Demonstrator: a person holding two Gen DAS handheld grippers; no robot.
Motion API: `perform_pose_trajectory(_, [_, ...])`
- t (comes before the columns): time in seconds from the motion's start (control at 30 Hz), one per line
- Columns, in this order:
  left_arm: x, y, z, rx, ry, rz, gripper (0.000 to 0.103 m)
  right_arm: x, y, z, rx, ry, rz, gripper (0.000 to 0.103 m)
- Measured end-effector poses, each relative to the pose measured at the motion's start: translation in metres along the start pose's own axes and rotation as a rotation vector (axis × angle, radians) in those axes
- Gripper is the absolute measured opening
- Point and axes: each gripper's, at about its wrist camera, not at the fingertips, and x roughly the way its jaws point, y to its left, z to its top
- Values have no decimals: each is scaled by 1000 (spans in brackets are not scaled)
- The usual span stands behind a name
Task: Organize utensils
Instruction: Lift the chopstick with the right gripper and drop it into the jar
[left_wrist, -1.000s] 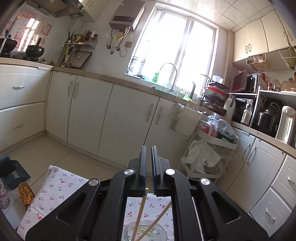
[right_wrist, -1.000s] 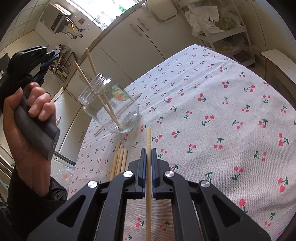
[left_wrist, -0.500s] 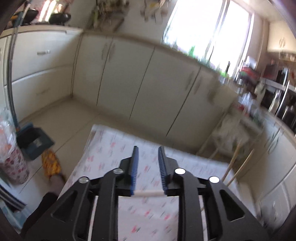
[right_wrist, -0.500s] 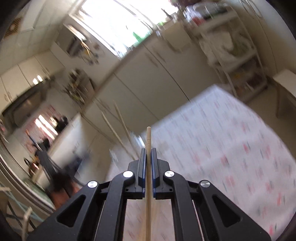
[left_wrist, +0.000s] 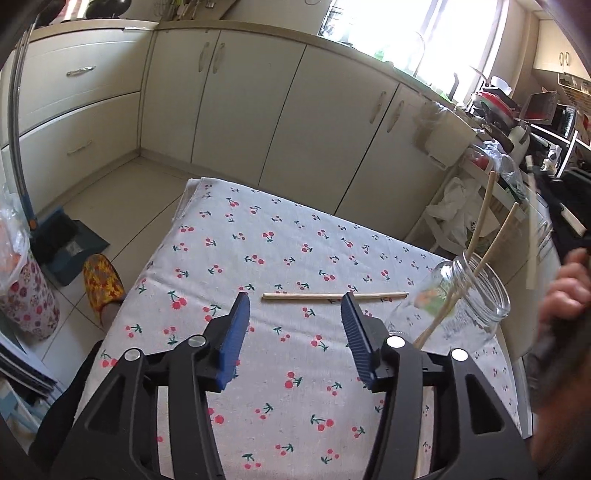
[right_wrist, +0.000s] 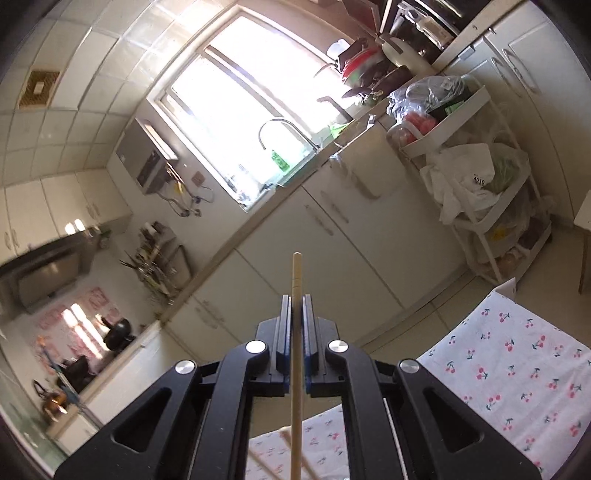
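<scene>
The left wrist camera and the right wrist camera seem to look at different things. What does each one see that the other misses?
Only the left wrist view shows the open left gripper, a glass jar holding two chopsticks, and a loose chopstick lying on the cloth. Only the right wrist view shows the right gripper shut on a chopstick, and the sink tap. Both show the cherry-print tablecloth and the cream cabinets.

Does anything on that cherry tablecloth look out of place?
One chopstick lies alone, flat on the tablecloth, while two others stand in the glass jar, which looks tipped rather than upright. Nothing looks spilled or broken.
</scene>
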Motion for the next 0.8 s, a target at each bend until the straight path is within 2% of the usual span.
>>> perform_pose_trajectory(0.13, [-2,6,2,-1,9,-5,53,9,4,-16,-80,17,-27,6])
perform_pose_trajectory(0.3, [5,8,4,3,43,9,54,-2,9,-34,-190,33,-37,6])
perform_pose_trajectory(0.47, [15,6,6,12,92,22,55,-15,17,-48,-324,96,-20,6])
perform_pose_trajectory(0.53, [18,8,5,5,113,23,56,-23,21,-52,-381,120,-16,13])
perform_pose_trajectory(0.57, [20,8,4,3,125,28,58,-28,22,-53,-407,127,-13,24])
perform_pose_trajectory(0.6, [23,9,4,4,144,23,58,-33,23,-54,-423,131,-13,28])
perform_pose_trajectory(0.7, [29,14,3,-16,179,28,58,-57,28,-57,-483,138,-13,28])
perform_pose_trajectory(0.8, [21,22,6,-37,155,55,58,-80,45,-69,-595,179,28,28])
